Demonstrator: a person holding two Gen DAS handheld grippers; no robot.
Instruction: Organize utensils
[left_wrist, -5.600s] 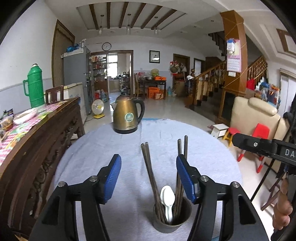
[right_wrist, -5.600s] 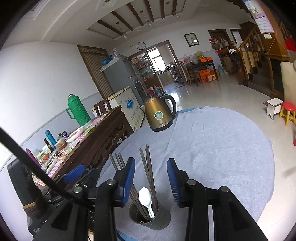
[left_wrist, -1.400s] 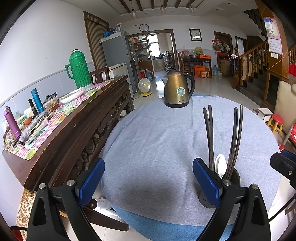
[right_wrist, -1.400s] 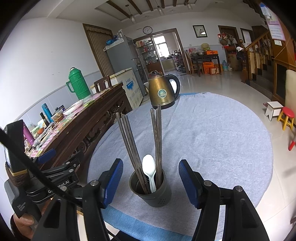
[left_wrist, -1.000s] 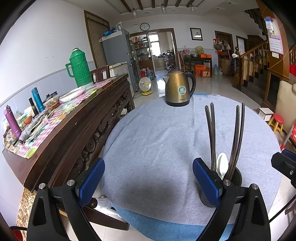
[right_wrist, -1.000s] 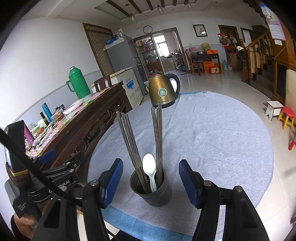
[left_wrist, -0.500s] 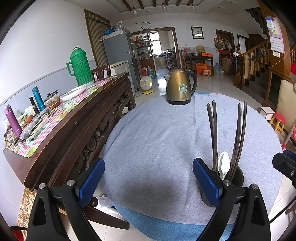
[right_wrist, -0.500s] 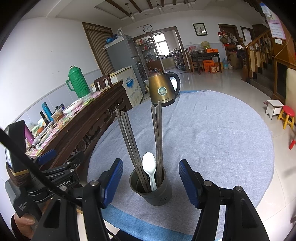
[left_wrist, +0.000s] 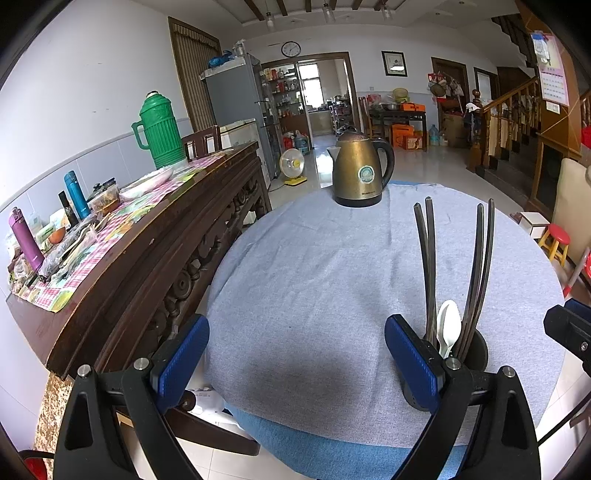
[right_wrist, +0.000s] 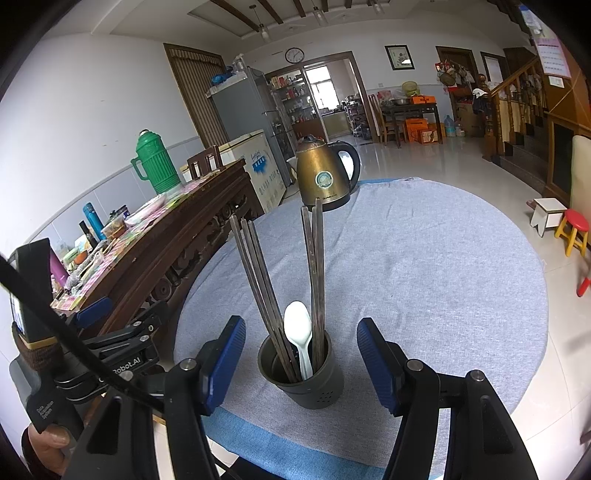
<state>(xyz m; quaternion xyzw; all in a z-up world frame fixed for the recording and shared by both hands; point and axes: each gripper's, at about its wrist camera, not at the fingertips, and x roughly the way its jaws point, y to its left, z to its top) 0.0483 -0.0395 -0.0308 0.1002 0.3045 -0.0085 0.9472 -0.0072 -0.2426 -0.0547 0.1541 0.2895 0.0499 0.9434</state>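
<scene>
A dark grey utensil cup (right_wrist: 308, 380) stands near the front edge of the round table. It holds several dark chopsticks (right_wrist: 314, 266) and a white spoon (right_wrist: 300, 328), all upright. My right gripper (right_wrist: 301, 365) is open and empty, its blue pads either side of the cup and a little short of it. In the left wrist view the cup (left_wrist: 476, 350) is partly hidden behind the right pad. My left gripper (left_wrist: 295, 358) is open and empty, left of the cup, above the table's front edge.
A brass electric kettle (left_wrist: 360, 171) stands at the far side of the grey-clothed table (left_wrist: 325, 280). A carved wooden sideboard (left_wrist: 147, 236) with a green thermos (left_wrist: 159, 129) and bottles runs along the left. Stools (right_wrist: 574, 230) stand on the floor at right.
Over the last second almost nothing moved; both views crept slightly. Since 5.6 s ago both grippers opened wider and the left one shifted left, away from the cup.
</scene>
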